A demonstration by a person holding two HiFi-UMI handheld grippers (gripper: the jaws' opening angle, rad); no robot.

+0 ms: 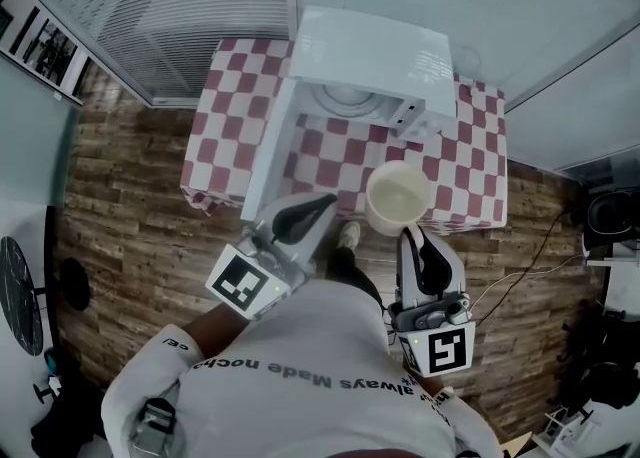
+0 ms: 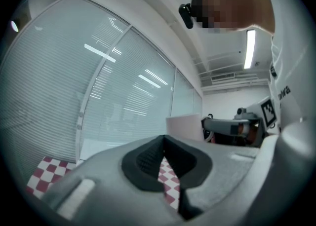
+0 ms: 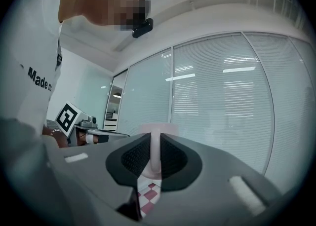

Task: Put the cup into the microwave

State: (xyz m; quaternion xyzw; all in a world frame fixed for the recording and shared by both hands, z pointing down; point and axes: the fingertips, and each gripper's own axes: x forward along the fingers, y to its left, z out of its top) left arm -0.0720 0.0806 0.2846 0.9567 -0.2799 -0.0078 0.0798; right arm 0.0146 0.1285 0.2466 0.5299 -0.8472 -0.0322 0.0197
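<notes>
a wood-plank floor [image 1: 130, 206] fills the left and bottom of the head view. the tabletop [image 1: 215, 146], under a red-and-white checked cloth, sits at upper centre. on it stands a white microwave [image 1: 380, 51] with its door [image 1: 268, 156] swung wide, running down toward the lower left. the round turntable [image 1: 345, 98] shows inside the cavity.

the cup [image 1: 398, 196], pale and seemingly empty, is below and right of the cavity in the frame, over the near part of the cloth. it is outside the microwave, and i cannot tell whether it rests on the cloth or hangs just above it.

the right gripper [image 1: 412, 236] is closed on the cup. its own view shows the thin white handle [image 3: 154, 151] pinched between the two dark pads. the left gripper [image 1: 318, 204] sits just left of the cup with its jaws pressed together on nothing, its tip near the lower end of the door.

risks, as i judge them:
- the hold is on the handle alone, so the cup could swivel or droop between the pads during the reach.
- the cup lines up nearer the microwave's right side than the opening, so a straight push could knock the rim against the frame.
- the left gripper, so near the door, could nudge it toward the cup's path.
</notes>
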